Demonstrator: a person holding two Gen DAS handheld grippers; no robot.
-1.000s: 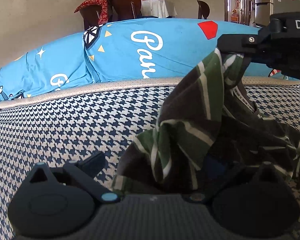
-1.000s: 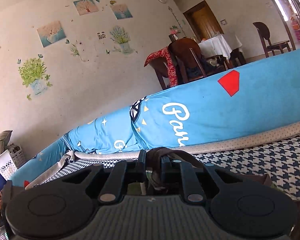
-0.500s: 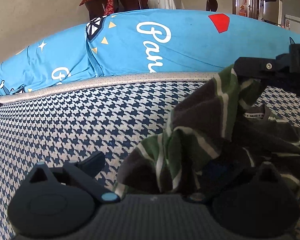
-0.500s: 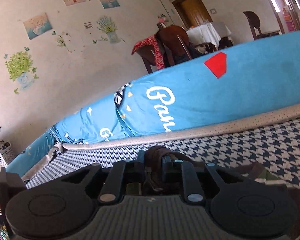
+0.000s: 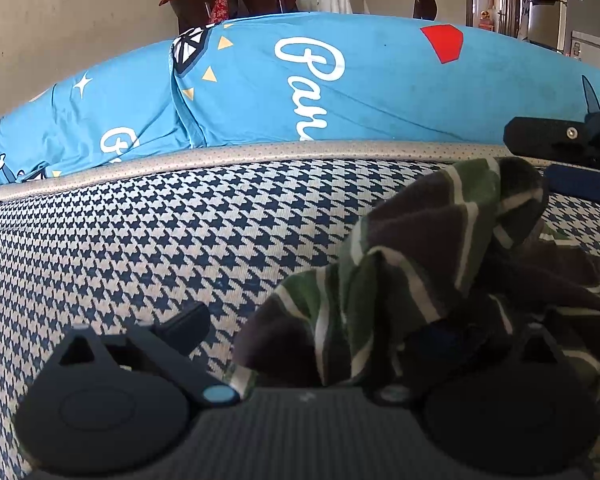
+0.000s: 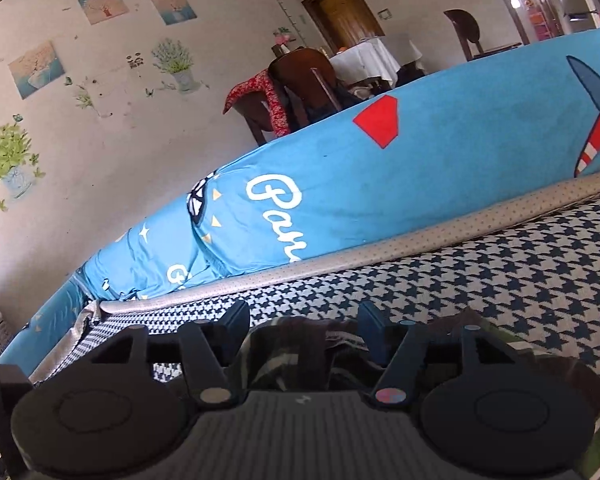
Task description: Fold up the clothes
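A dark brown and green striped garment (image 5: 432,264) lies crumpled on the houndstooth mattress (image 5: 160,248). In the left wrist view my left gripper (image 5: 312,332) is open low over the mattress. Its left finger (image 5: 184,326) is bare, and the cloth drapes over the hidden right finger. My right gripper (image 5: 556,160) hovers just above the garment's raised fold at the right, jaws apart. In the right wrist view the right gripper (image 6: 302,322) is open, with the bunched garment (image 6: 292,344) lying loose below and between its fingers (image 6: 236,320).
A long blue printed cushion (image 5: 340,84) lies along the far edge of the mattress, behind a beige piped border (image 5: 220,156). Beyond stand dark wooden chairs (image 6: 308,80), a white-clothed table (image 6: 372,60) and a wall with flower stickers. Bare houndstooth surface stretches to the left.
The right gripper came down with the garment's pinched fold and opened, letting it go. The cloth has sunk into a lower heap. The left gripper stayed open.
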